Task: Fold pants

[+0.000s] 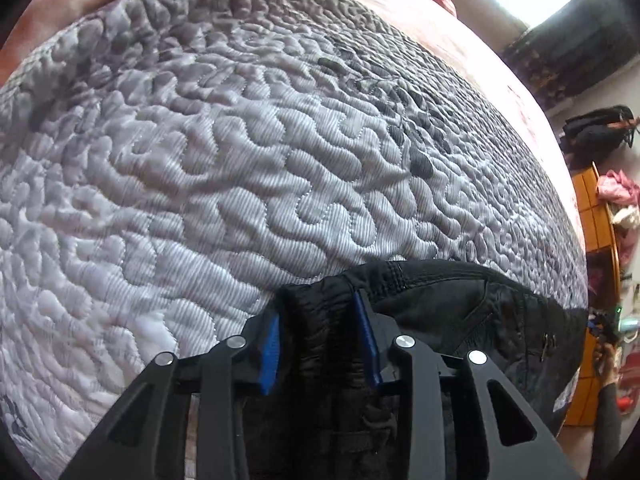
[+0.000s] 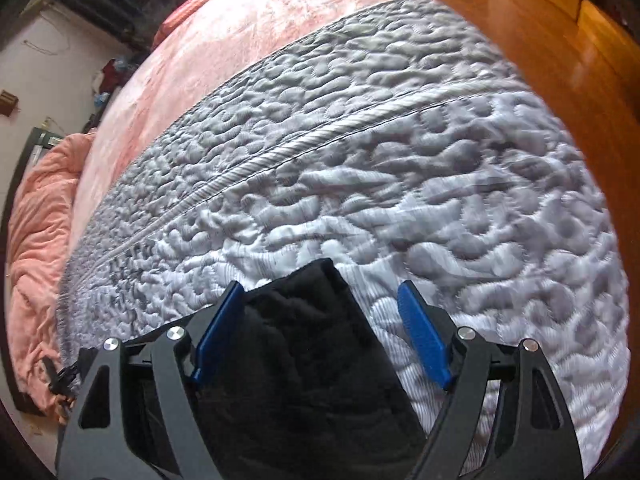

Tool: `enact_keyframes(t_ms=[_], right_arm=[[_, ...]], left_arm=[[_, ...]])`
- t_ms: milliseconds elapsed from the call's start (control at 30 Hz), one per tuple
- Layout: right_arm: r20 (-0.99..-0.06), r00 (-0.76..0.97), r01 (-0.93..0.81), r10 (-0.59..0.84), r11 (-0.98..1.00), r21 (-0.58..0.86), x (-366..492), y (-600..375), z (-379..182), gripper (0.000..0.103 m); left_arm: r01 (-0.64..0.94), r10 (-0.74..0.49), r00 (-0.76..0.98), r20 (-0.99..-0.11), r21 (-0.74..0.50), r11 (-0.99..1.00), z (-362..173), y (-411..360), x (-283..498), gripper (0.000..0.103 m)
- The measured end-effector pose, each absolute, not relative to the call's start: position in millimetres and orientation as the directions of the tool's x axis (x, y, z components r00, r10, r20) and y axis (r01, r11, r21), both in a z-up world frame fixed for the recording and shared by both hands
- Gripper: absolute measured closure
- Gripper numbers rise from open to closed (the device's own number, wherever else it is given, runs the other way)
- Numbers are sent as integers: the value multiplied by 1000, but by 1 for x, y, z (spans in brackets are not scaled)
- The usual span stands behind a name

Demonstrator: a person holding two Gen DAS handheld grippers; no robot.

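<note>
The black pants (image 1: 460,304) lie on a grey quilted bedspread (image 1: 200,160). In the left wrist view my left gripper (image 1: 320,312) is shut on the bunched waistband, with cloth filling the gap between the blue pads (image 1: 366,332). The rest of the pants spreads to the right with a pocket seam showing. In the right wrist view my right gripper (image 2: 322,292) is open. A black end of the pants (image 2: 304,344) lies between the jaws, against the left blue pad (image 2: 218,328); the right pad (image 2: 424,332) stands clear over the bedspread (image 2: 400,160).
A pink blanket (image 2: 224,40) covers the bed beyond the quilt, bunched at the left (image 2: 40,240). The wooden floor (image 2: 560,60) runs past the bed's right edge. A wooden cabinet with clothes (image 1: 600,216) and a dark bag (image 1: 596,128) stand at the right.
</note>
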State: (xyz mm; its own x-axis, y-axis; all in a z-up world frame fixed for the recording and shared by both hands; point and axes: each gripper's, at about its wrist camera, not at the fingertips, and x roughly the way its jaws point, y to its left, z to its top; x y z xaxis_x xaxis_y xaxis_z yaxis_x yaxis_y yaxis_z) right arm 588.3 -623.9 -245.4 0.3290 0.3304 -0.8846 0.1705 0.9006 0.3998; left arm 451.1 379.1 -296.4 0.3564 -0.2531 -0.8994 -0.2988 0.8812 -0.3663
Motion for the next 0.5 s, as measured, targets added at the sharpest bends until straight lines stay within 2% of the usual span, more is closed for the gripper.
enact_keyframes(t_ms=[133, 167, 200, 400, 500], right_arm=[[-890, 274, 107, 365, 908, 406, 586, -614, -250, 69], [-883, 274, 103, 380, 902, 420, 585, -615, -249, 86], [-875, 286, 97, 389, 897, 431, 582, -615, -243, 90], [-856, 366, 66, 365, 907, 415, 562, -611, -196, 95], [-842, 409, 58, 352, 911, 409, 545, -612, -165, 96]], left_arm=[[-327, -226, 370, -901, -354, 876, -294, 377, 450, 70], [-332, -217, 376, -901, -349, 876, -293, 376, 448, 72], [-335, -207, 380, -902, -343, 878, -292, 374, 448, 73], [-363, -174, 432, -885, -347, 865, -269, 373, 437, 85], [-354, -173, 460, -871, -358, 864, -247, 371, 429, 87]])
